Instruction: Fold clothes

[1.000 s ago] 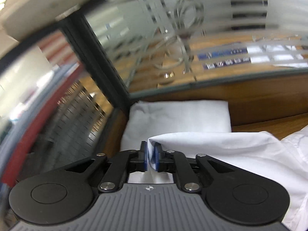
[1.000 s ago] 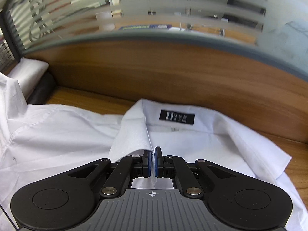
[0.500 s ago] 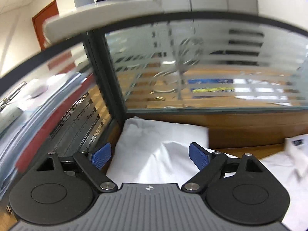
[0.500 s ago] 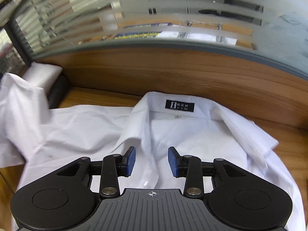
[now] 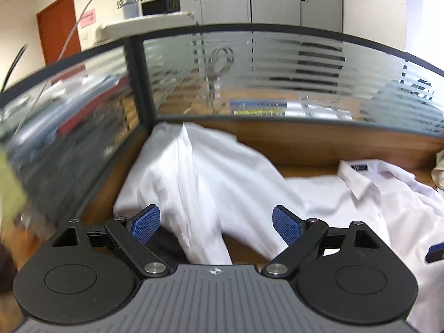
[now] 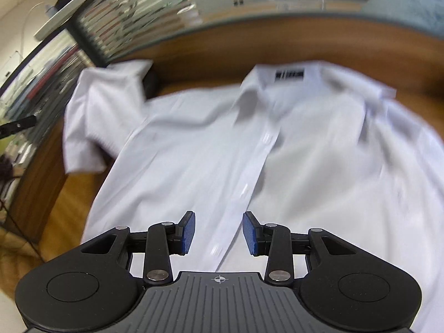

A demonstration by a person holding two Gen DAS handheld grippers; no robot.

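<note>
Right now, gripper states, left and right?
Left gripper: open, holding nothing, above the white shirt's sleeve.
Right gripper: open, holding nothing, above its button placket.

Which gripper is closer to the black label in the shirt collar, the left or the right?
Probably right. The right gripper hangs above the button placket, the black label straight ahead. The left gripper is over the sleeve, the label far to its right.

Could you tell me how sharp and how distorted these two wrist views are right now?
Left wrist: the shirt is fairly sharp, the left edge smeared, the partition bowed by the fisheye. Right wrist: the shirt is motion-blurred throughout, its label unreadable; only the right gripper is crisp.
</note>
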